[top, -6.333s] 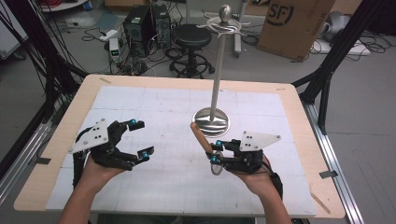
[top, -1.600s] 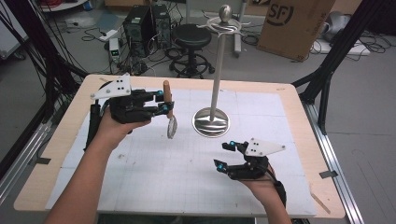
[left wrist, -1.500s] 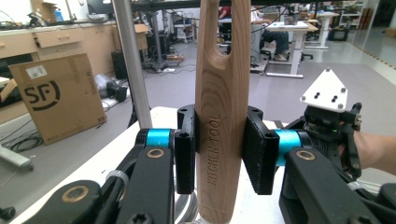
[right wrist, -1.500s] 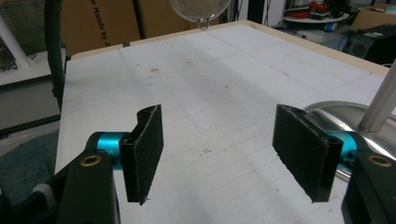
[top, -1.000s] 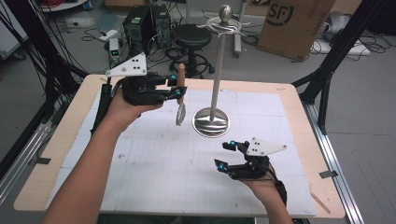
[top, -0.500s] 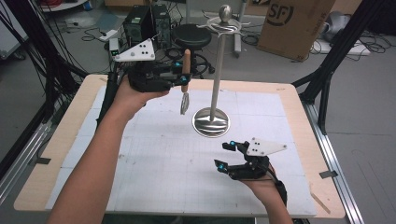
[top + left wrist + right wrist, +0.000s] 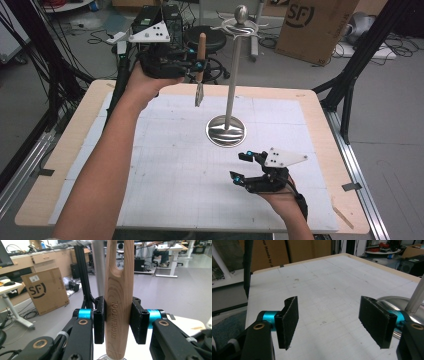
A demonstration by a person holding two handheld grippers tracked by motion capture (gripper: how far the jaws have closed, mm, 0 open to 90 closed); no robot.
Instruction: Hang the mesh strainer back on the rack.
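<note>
Wooden handle (image 7: 119,302) cut off by the left gripper view's top and bottom edges, its metal end unseen there, stand pole (image 7: 416,297) cropped at the right gripper view's right edge, blurred pole (image 7: 100,267) behind the handle

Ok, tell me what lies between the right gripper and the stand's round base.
Nothing: in the high view, bare gridded mat separates the open right gripper from the stand base.
</note>
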